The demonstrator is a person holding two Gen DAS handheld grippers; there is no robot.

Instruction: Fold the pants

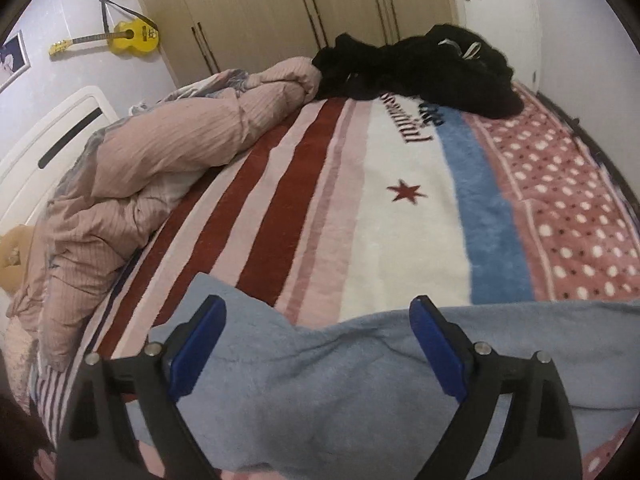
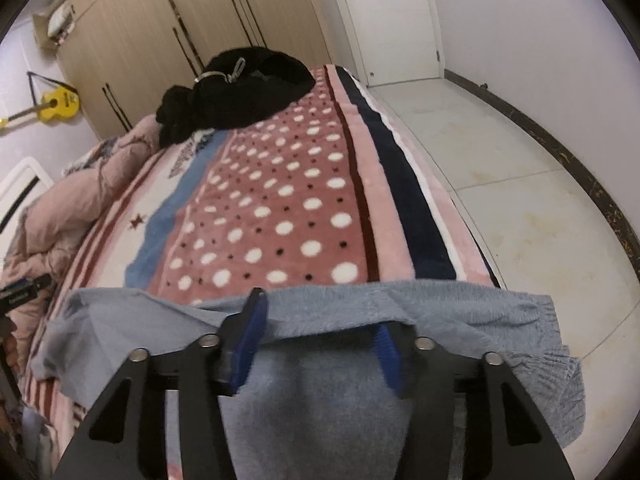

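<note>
Bed blanket (image 1: 400, 216) carries light blue pants (image 1: 320, 392) at 6 o'clock, long axis 9-to-3. Left gripper (image 1: 318, 332) wide, empty over them; right gripper (image 2: 320, 332) half open, cloth between. Black clothes (image 1: 420, 72) at 12, duvet (image 1: 132, 172) at 9.

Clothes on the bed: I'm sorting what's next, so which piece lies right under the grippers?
The light blue pants, spread across the near edge; the black clothes are heaped at the far end.
</note>
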